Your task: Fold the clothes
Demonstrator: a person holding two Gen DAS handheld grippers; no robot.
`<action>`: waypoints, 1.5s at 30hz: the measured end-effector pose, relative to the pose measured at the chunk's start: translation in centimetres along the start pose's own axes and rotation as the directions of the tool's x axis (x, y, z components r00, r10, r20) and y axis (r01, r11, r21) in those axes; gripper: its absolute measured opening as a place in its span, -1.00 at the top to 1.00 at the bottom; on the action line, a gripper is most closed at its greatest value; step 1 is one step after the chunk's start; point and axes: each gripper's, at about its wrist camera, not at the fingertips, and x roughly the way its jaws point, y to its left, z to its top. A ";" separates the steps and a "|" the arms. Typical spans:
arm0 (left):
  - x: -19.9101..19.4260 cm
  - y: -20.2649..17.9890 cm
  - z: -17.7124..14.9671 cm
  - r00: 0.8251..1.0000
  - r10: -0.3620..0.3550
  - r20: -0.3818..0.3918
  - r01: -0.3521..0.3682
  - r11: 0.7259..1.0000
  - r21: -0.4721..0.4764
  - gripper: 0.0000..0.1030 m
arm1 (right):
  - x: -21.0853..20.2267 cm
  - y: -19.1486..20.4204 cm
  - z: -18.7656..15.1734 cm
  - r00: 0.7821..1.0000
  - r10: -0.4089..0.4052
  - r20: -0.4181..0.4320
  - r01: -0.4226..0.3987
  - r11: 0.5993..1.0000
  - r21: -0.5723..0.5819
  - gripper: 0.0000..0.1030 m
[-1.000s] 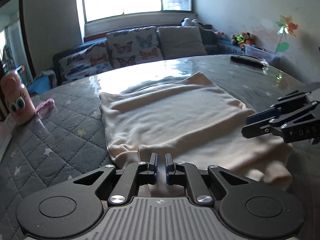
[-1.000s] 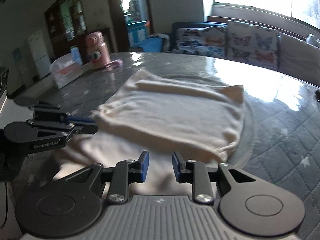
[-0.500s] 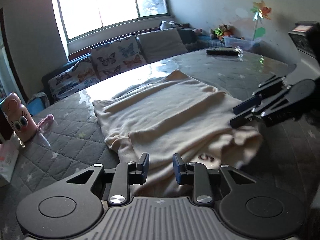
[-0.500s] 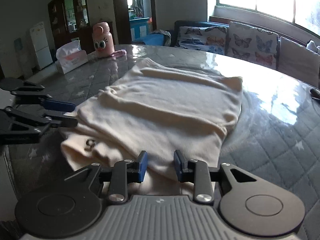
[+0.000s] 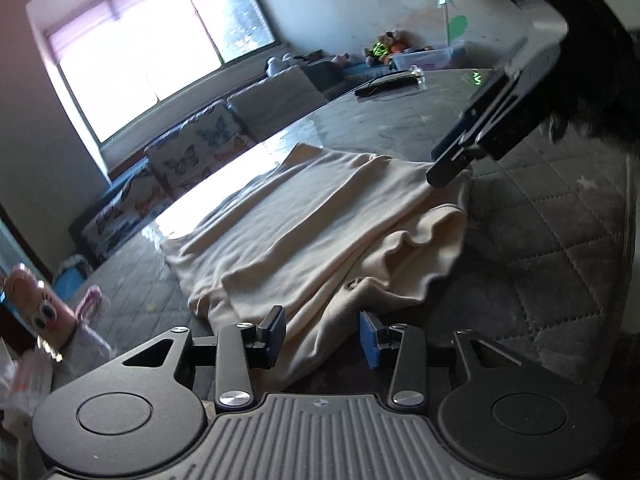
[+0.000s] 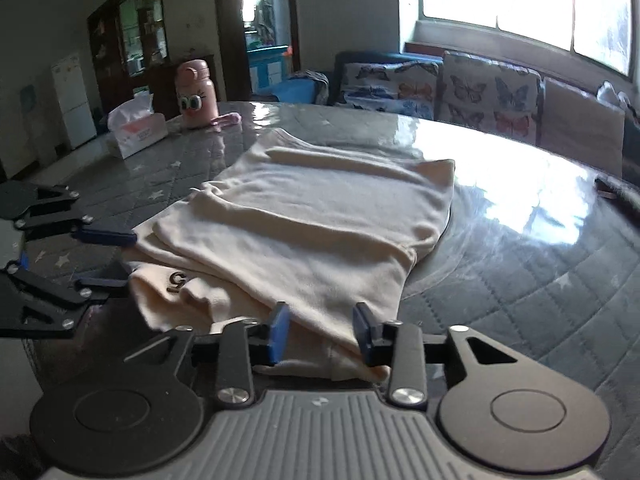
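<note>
cream garment folded on the counter, both grippers open at its near edge

at the far left of the right wrist view a tissue box and a pink bottle with cartoon eyes stand on the quilted grey counter, well apart from the work. the left gripper sits low over the near left corner of the cream garment; its jaws have just been opening and now stand apart, with a loose flap of the cloth lying between them and neither pad pressing on it. the garment lies flat in the middle of the counter, folded over itself so an upper layer covers most of a lower one, and a small dark mark shows on the rumpled lower layer near the left gripper. the right gripper is at the near right edge of the garment; its jaws have also just been opening and stand apart, the cloth's hem between them, not clamped. behind the counter a sofa with butterfly cushions runs under a bright window.
</note>
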 end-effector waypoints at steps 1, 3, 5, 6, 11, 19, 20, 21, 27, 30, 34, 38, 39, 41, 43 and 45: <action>0.1 -0.1 0.1 1.000 -0.004 0.007 0.004 1.000 0.002 0.17 | -0.2 0.1 0.0 1.000 0.001 -0.004 -0.001 1.000 -0.016 0.21; 0.3 -0.1 0.2 1.000 -0.014 0.020 0.014 1.000 0.001 0.21 | -0.6 0.3 -0.1 1.000 0.005 -0.012 -0.005 0.999 -0.049 0.11; 0.6 -0.1 0.3 0.999 -0.024 0.030 0.024 1.000 -0.006 0.35 | -0.9 0.6 -0.4 1.000 0.009 -0.021 -0.011 0.997 -0.083 -0.08; 0.7 0.1 0.4 0.999 -0.026 0.031 0.027 0.999 -0.019 0.57 | -1.0 0.8 -0.5 1.000 0.012 -0.024 -0.015 0.995 -0.099 -0.09; 1.1 1.9 1.3 0.999 -0.028 0.036 0.032 0.993 -0.117 0.90 | -1.2 2.0 -1.2 0.998 0.048 -0.043 -0.056 0.975 -0.213 -0.37; 1.9 5.1 3.2 0.999 -0.018 0.049 0.029 0.972 -0.235 0.96 | 0.7 4.6 -1.0 0.998 0.059 -0.018 -0.062 0.931 -0.360 -0.45; 1.9 5.3 3.3 0.999 -0.021 0.049 0.032 0.972 -0.235 0.96 | 1.0 4.6 -0.8 0.998 0.064 -0.019 -0.066 0.932 -0.356 -0.44; 1.7 5.5 3.2 0.998 -0.033 0.049 0.044 0.972 -0.233 0.96 | 1.3 4.5 -0.7 0.998 0.065 -0.020 -0.068 0.933 -0.353 -0.44; -0.1 5.1 1.5 0.995 -0.089 0.044 0.095 0.979 -0.182 0.66 | 1.3 3.7 -0.2 0.996 0.085 -0.020 -0.087 0.945 -0.317 -0.44; -0.8 4.1 0.3 0.994 -0.108 0.029 0.111 0.985 -0.135 0.33 | 1.4 2.8 0.0 0.996 0.090 -0.017 -0.092 0.964 -0.250 -0.44; -0.8 2.1 -0.3 0.994 -0.105 0.015 0.106 0.993 -0.042 0.20 | 1.5 2.1 0.2 0.995 0.094 -0.018 -0.096 0.974 -0.204 -0.44; 0.1 0.2 -0.4 0.996 -0.090 0.021 0.089 0.996 0.025 0.21 | 1.3 2.3 0.3 0.995 0.097 -0.019 -0.098 0.972 -0.214 -0.44; 0.3 0.0 -0.3 0.996 -0.089 0.028 0.088 0.996 0.026 0.36 | 1.2 2.4 0.3 0.995 0.099 -0.018 -0.101 0.971 -0.216 -0.44; 0.6 -0.1 0.0 0.996 -0.085 0.042 0.084 0.996 0.019 0.68 | 0.9 2.5 0.3 0.994 0.106 -0.016 -0.107 0.969 -0.221 -0.44; 0.6 0.3 0.4 0.995 -0.079 0.057 0.080 0.997 -0.008 0.82 | 0.5 2.7 0.1 0.994 0.111 -0.015 -0.111 0.966 -0.235 -0.45; 0.6 1.3 0.9 0.995 -0.079 0.067 0.083 0.995 -0.059 0.83 | 0.1 2.9 0.0 0.993 0.120 -0.012 -0.119 0.960 -0.254 -0.46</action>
